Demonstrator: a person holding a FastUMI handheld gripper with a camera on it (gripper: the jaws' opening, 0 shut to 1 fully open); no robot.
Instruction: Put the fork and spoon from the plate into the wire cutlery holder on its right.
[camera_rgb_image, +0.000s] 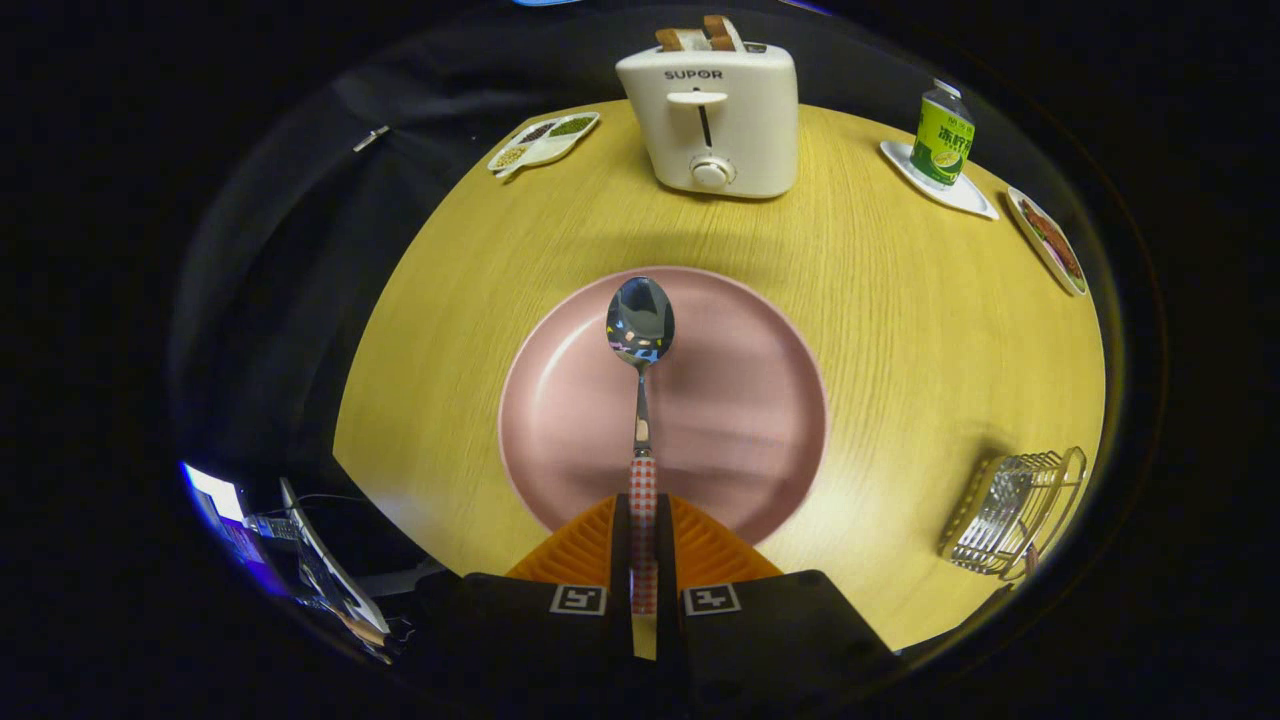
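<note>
the gripper (643, 560) is seen closed on the spoon (641, 400), with both fingers (575, 555) pressed against the checked handle, which runs straight forward out of the narrow gap between them. the spoon's steel neck and bowl are held out ahead of the fingers, the bowl facing up and seen over the far half of the plate (740, 400); whether the spoon is raised off the plate or touching it cannot be told. the plate, round and pink, is set near the middle of the table (900, 330), just ahead of the fingertips, and nothing but the spoon is seen over it. the holder (1015, 512), a wire rack, is placed near the table's right edge, well apart from the plate and to the right of the fingers; something thin is seen at its near end, but it is too small to be told. a toaster (715, 125) with two slices of bread in its slots is stood at the far edge, beyond the plate. a divided dish (543, 142) is laid at the far left corner. a green bottle (942, 135) is stood on a white tray (975, 195) at the far right corner, and a dish of food (1048, 240) is placed just beside that tray along the right edge.
</note>
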